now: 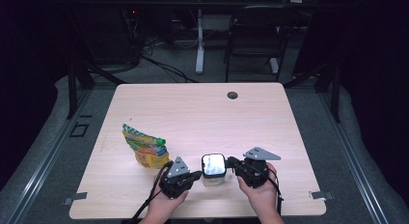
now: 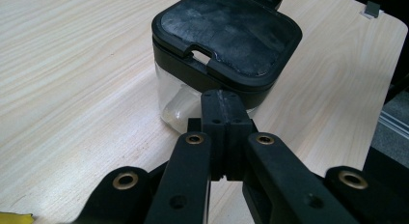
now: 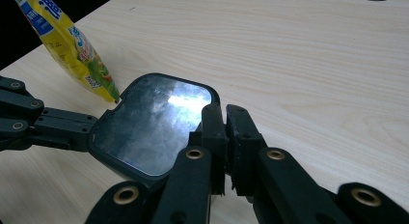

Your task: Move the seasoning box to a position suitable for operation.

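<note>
The big wooden surface holds a clear box with a black lid near the front edge. The left hand-held gripper and right hand-held gripper are both clenched (holding nothing) beside it. A hard push could tip the box.

Clear container with black lid — yellow, green-patterned pouch — pale wood-grain table.

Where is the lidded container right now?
In the high view the container stands near the table's front edge, between the left gripper and right gripper, with the snack pouch to its left.
</note>
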`<control>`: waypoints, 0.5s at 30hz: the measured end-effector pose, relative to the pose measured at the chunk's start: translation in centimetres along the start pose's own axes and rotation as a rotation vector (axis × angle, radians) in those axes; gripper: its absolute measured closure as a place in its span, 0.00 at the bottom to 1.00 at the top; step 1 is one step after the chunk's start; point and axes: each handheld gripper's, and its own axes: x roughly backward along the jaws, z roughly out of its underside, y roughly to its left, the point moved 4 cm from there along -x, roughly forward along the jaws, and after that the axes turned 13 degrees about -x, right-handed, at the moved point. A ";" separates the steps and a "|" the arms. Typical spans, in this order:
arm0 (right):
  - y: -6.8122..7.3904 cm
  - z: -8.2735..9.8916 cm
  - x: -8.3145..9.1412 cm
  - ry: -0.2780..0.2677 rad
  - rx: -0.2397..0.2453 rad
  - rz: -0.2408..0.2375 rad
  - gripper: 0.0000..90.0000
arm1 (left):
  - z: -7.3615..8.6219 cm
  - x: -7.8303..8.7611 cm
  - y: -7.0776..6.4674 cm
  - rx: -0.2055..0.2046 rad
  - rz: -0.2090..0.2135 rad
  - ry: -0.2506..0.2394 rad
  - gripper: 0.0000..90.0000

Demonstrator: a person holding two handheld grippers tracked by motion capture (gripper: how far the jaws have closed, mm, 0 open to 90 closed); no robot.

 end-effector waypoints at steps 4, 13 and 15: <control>0.0 0.0 0.0 -0.001 -0.001 -0.001 0.96 | -0.2 0.2 0.0 0.008 0.005 -0.006 1.00; 0.0 0.0 0.0 0.001 -0.005 -0.004 0.96 | -0.5 0.4 0.1 0.007 0.005 -0.019 1.00; 0.0 0.0 0.0 0.001 -0.007 -0.004 0.96 | -0.6 0.4 0.1 -0.003 0.000 -0.013 1.00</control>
